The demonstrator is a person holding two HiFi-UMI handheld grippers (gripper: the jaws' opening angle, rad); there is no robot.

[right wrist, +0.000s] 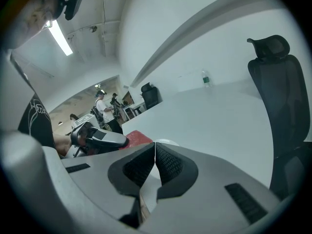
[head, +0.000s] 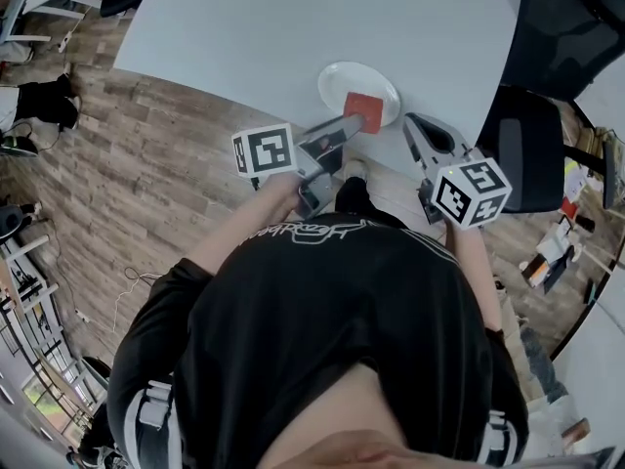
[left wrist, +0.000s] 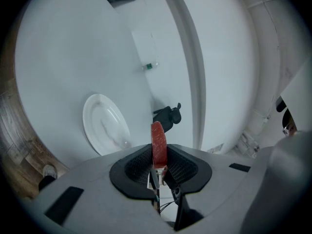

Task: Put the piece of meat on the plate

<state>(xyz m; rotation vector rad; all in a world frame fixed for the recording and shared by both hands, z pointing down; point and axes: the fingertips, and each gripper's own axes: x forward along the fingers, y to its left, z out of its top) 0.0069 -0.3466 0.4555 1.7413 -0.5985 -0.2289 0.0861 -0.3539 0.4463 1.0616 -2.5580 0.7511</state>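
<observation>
1. One person in a black shirt [head: 332,311] stands at the table's near edge with two grippers, each carrying one marker cube: the left cube [head: 264,150] and the right cube [head: 472,191].
2. The left gripper [left wrist: 159,156] is clamped narrowly on the one piece of meat [left wrist: 158,138], a red slab standing on edge between the pads, its upper part sticking out past the jaw tips.
3. The right gripper [right wrist: 155,152] holds nothing. Its two jaws are pressed together with no gap.
4. In the head view the left gripper [head: 354,121] reaches toward the table with the piece of meat [head: 363,107] showing over the near rim of the plate. The right gripper [head: 412,123] is just beside it, to its right.
5. One white plate [left wrist: 105,123] lies flat on the pale table [left wrist: 73,57], empty. In the left gripper view it sits to the left of the held meat, and whether the two touch cannot be told.
6. Two black office chairs stand at the table's right side, a nearer chair [head: 527,154] and a farther chair [head: 566,27].
7. One small bottle [right wrist: 205,78] stands far back on the table.
8. A few people [right wrist: 103,108] stand well beyond it in the room.
</observation>
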